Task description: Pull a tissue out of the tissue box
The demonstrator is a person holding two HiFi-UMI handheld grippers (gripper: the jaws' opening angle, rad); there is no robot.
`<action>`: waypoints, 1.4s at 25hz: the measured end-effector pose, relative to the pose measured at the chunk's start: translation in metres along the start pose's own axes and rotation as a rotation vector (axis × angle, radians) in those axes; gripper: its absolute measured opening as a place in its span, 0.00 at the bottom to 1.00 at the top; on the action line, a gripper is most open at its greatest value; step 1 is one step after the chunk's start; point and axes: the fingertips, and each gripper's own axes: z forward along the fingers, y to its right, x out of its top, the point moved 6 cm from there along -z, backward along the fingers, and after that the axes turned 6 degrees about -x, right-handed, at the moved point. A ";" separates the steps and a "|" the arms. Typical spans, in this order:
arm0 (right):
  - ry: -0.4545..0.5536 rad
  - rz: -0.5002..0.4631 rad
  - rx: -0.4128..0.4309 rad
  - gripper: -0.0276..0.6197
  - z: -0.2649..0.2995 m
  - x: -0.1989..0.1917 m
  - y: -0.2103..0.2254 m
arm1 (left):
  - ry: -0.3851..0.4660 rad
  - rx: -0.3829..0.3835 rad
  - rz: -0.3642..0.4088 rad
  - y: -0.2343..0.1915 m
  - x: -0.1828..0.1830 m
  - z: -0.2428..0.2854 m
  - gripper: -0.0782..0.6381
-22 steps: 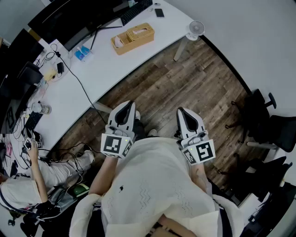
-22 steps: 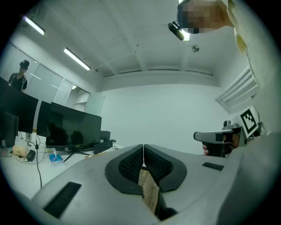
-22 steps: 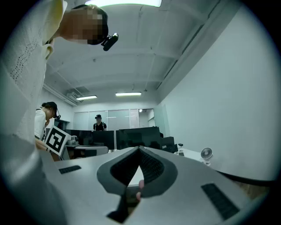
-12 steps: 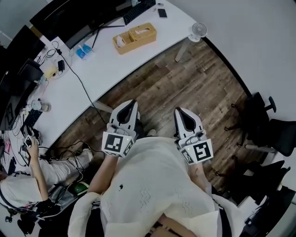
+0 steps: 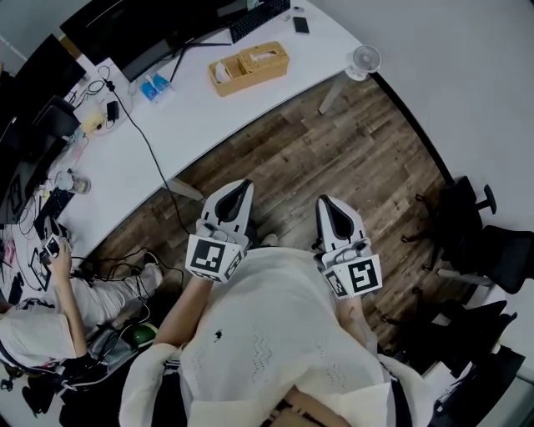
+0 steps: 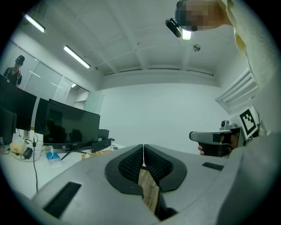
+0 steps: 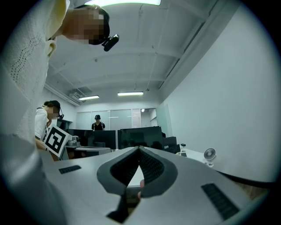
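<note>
The tissue box (image 5: 250,65) is a light wooden box with a white tissue showing in its top slot. It stands on the white desk (image 5: 192,117) at the far top of the head view, far from both grippers. My left gripper (image 5: 238,190) and right gripper (image 5: 327,206) are held side by side close to the person's body, above the wooden floor, pointing toward the desk. Each is shut with nothing between its jaws, as the left gripper (image 6: 143,154) and right gripper (image 7: 138,156) views show. The tan box (image 6: 100,153) is small in the left gripper view.
Dark monitors (image 5: 142,33), a keyboard (image 5: 260,18), a phone (image 5: 300,23) and cables share the desk. A small white fan (image 5: 365,58) sits at its right end. Black office chairs (image 5: 476,233) stand at the right. A seated person (image 5: 42,329) is at the lower left.
Both grippers keep the same shut pose near the body. In the head view the desk and tissue box have drifted slightly to the right and upward.
</note>
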 end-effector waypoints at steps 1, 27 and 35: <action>0.003 0.004 -0.002 0.04 0.000 0.000 0.001 | -0.001 -0.001 0.001 0.001 -0.001 0.000 0.13; -0.033 -0.060 -0.032 0.04 0.037 -0.006 0.033 | -0.016 -0.042 0.003 -0.018 -0.007 0.064 0.13; -0.074 -0.057 -0.061 0.04 0.069 -0.012 0.054 | -0.028 -0.057 -0.008 -0.040 -0.007 0.099 0.13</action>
